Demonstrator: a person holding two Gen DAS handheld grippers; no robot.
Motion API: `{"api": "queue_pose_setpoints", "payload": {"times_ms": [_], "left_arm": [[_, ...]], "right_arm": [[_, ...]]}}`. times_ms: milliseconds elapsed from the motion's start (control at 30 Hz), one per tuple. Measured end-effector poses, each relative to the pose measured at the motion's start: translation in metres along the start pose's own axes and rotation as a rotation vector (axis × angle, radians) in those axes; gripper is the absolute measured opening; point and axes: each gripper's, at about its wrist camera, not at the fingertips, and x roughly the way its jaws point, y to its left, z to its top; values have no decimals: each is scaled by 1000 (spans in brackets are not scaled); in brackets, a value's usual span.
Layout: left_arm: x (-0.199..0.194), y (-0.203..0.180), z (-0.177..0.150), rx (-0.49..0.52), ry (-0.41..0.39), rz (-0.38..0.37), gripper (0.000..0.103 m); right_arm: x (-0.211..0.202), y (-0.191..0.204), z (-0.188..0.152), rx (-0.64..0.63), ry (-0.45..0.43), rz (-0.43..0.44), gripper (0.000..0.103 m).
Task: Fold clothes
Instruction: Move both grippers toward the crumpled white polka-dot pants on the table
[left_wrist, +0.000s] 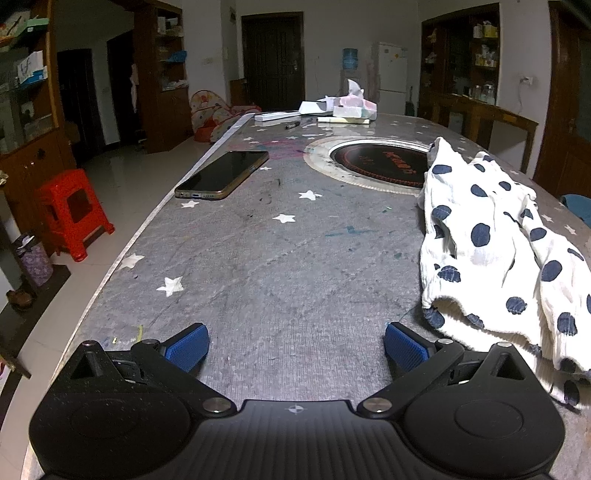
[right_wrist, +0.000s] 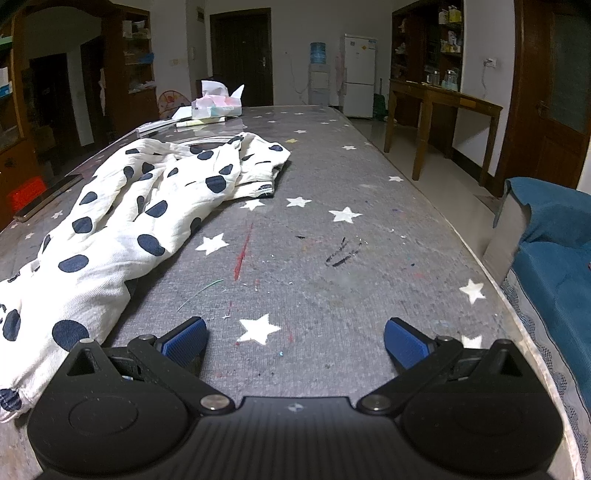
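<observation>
In the left wrist view, the left claw (left_wrist: 295, 347) is held with its 2 blue pads spread wide apart, nothing between them, tilted down over bare grey star-printed worktop (left_wrist: 258, 258). In the right wrist view, the right claw (right_wrist: 295, 345) is likewise spread wide and empty above the same worktop (right_wrist: 332, 280), where a red streak (right_wrist: 242, 251) and black scribbles (right_wrist: 343, 253) are seen just ahead.

The white garment with dark blue dots (left_wrist: 498, 251) is found crumpled and unfolded on the worktop, between the 2 claws: to the right of the left claw, its near hem lying just beside the right-hand pad (left_wrist: 404, 349), and to the left of the right claw (right_wrist: 140, 218), its near end reaching down beside that claw's body. Whether cloth and pad touch cannot be told.

Further off, a phone (left_wrist: 223, 173) is laid near the worktop's left edge, well apart from the garment, and a round dark inset (left_wrist: 380, 162) is partly covered by the garment's far end. At the far end, a tissue pack (left_wrist: 354, 105) and papers are seen. A red stool (left_wrist: 72, 210) stands on the floor at the left.
</observation>
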Motion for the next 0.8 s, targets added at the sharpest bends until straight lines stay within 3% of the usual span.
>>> {"api": "queue_pose_setpoints", "payload": {"times_ms": [200,800], "left_arm": [[-8,-3,-2,-7,18,6,103],[-48,-51,-23,70,57,-35,103]], "right_arm": [[-10,7,-5,-12,-14,-13,103],[-50,37,-33,-65,2,90,103]]}}
